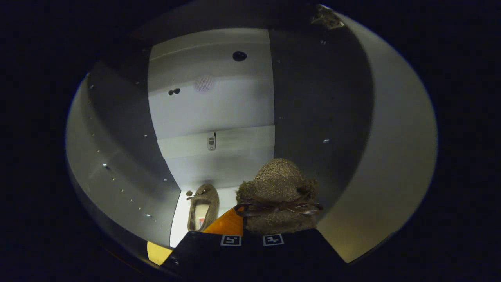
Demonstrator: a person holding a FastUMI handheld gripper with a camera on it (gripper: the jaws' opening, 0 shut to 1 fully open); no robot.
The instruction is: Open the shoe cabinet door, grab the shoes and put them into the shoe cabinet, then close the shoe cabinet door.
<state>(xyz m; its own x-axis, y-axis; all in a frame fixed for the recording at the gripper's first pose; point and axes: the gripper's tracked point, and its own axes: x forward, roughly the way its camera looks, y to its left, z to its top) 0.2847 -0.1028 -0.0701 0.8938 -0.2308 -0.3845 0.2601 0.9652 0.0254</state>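
My gripper [250, 231] pinches a shoe [278, 192], toe pointing ahead into the cabinet [211, 109], its mate [203, 211] already lying just left on the shelf.

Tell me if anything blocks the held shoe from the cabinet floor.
Nothing visible does. The gripper holds the brown shoe inside the cabinet. The other shoe already lies on the floor to the side, apart from it, leaving bare floor between them.

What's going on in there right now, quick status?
Gripper inside cabinet, jaws shut on shoe. Other shoe already on the floor panel, beyond the jaws and beside the held one. Nothing blocking.
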